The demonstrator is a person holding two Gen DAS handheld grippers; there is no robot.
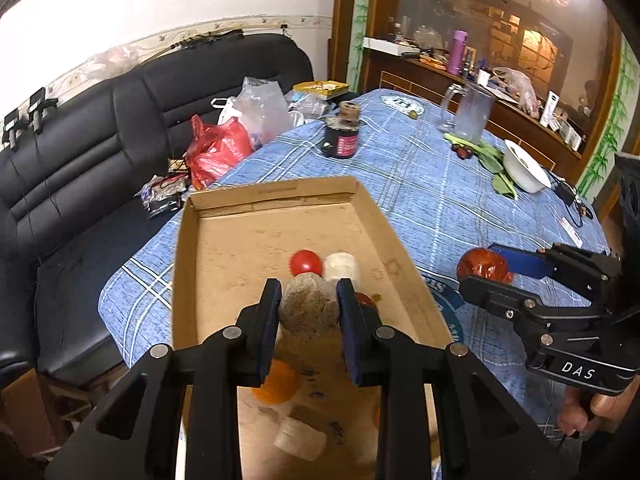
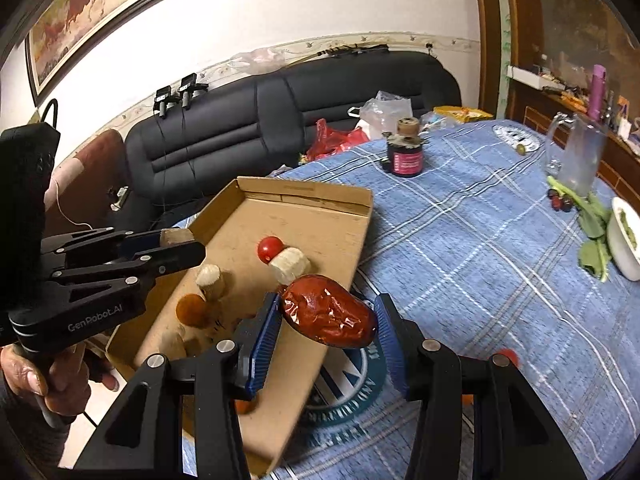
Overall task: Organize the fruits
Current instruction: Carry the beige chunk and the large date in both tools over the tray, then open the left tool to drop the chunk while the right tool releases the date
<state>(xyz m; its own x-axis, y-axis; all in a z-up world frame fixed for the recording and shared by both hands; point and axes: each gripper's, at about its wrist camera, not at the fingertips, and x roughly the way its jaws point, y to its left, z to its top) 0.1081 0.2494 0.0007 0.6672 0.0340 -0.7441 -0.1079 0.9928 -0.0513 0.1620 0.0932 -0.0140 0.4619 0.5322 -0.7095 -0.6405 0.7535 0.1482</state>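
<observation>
A shallow cardboard tray (image 1: 240,216) (image 2: 316,200) lies on the blue plaid tablecloth. In it are a red tomato (image 1: 306,262) (image 2: 269,249), a white chunk (image 1: 341,266) (image 2: 289,265), an orange fruit (image 1: 278,382) (image 2: 191,309) and a beige piece (image 2: 210,276). My left gripper (image 1: 309,310) (image 2: 176,240) is shut on a beige-brown fruit (image 1: 308,308) above the tray. My right gripper (image 2: 328,326) (image 1: 486,266) is shut on a wrinkled dark red fruit (image 2: 330,312) (image 1: 482,266), held over the tray's right edge.
On the table stand a dark jar (image 1: 340,138) (image 2: 404,156), a glass mug (image 1: 470,110) (image 2: 578,152), a white bowl (image 1: 524,166) (image 2: 622,240) with green leaves and small dark fruits (image 2: 560,200). A black sofa (image 1: 100,120) with plastic bags is to the left.
</observation>
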